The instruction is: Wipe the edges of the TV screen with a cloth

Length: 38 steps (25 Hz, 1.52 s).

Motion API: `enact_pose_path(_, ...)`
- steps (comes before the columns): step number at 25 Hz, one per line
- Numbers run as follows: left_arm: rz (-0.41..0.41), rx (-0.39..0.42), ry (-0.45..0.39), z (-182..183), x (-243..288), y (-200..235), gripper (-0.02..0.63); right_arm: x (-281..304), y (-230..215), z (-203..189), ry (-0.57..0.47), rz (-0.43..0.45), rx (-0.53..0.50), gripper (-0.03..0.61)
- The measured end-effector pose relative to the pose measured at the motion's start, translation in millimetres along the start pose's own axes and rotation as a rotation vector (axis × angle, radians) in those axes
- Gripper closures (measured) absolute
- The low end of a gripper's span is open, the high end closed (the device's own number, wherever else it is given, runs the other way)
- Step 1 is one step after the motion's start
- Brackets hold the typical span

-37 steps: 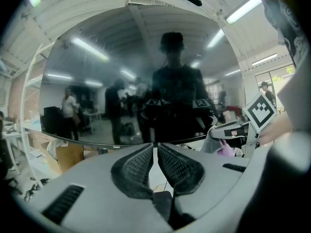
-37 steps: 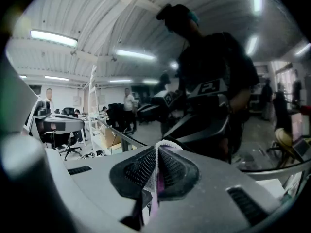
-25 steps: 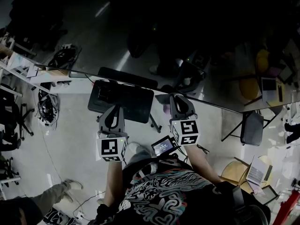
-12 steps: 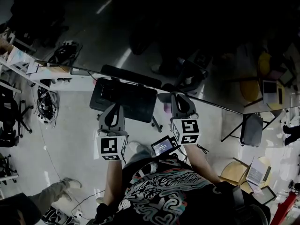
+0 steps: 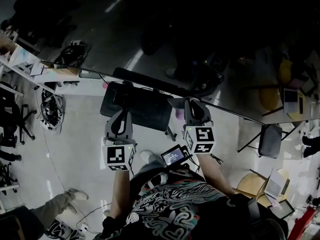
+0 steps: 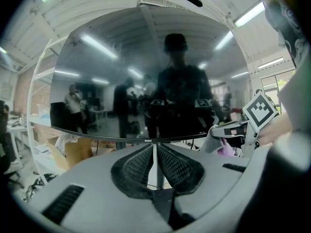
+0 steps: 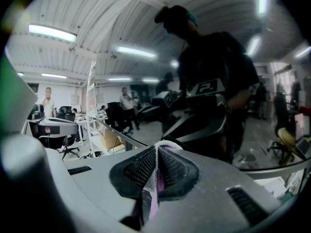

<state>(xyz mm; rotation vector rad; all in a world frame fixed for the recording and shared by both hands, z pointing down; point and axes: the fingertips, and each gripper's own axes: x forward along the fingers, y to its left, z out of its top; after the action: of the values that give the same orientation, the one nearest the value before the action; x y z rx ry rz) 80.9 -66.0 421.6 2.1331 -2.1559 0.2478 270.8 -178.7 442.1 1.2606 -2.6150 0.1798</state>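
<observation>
Two grippers are up in front of the person, both close under the bottom of the TV. The left gripper (image 6: 155, 147) has its ribbed black pads (image 6: 136, 166) pressed together with nothing between them. It does no work, as far as I can judge. The right gripper (image 7: 158, 147) is pinched tight on the cloth (image 7: 154, 181), a thin soft fold, white on one face and purple on the other, that pokes out past the tips right by the lower edge (image 6: 146, 140) of the TV screen (image 6: 121, 81). The head view is dim, so I can't quite say whether cloth and edge touch; it looks touching or nearly so.

My read is that the bottom edge is being wiped, somewhere right of its middle. The next move calls for a steady sideways slide with light pressure, keeping the fold on the narrow dark rim and off the glass.

Beyond that the screen is broad, glossy and dark — it throws back the room like a mirror. A white shelf rack (image 6: 36, 96) stands off to its left.
</observation>
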Motion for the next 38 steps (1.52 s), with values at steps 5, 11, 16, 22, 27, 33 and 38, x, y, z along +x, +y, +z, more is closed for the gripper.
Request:
enact_pose_path(5, 0.003, -0.001, -0.003, -2.5, 0.9, 19.8, 0.574, 11.5, 16.0, 2.0, -0.004, 0.003, -0.001, 0.540)
enact_pose_path(11, 0.004, -0.004, -0.006, -2.4, 5.3, 37.3, 0.574, 22.8, 30.4, 6.8, -0.005, 0.011, -0.002, 0.541)
enact_pose_path(16, 0.003, -0.005, -0.007, -4.3, 8.8, 50.1, 0.574, 29.5, 41.4, 8.8, -0.007, 0.012, 0.001, 0.541)
enact_pose_path(22, 0.005, -0.015, -0.004, -9.9, 15.5, 68.0, 0.574, 42.8, 55.2, 11.7, -0.009, 0.018, 0.001, 0.541)
enact_pose_path(27, 0.021, -0.022, -0.005, -14.4, 14.6, 82.5, 0.574, 52.4, 67.3, 12.0, -0.005, 0.029, 0.003, 0.541)
enact_pose_path(33, 0.048, -0.035, -0.007, -17.1, 10.4, 108.8, 0.574, 69.3, 88.8, 16.4, -0.002, 0.052, 0.004, 0.541)
enact_pose_path(38, 0.067, -0.044, -0.009, -19.8, 4.8, 124.7, 0.574, 79.8, 104.1, 17.1, 0.003, 0.071, 0.009, 0.541)
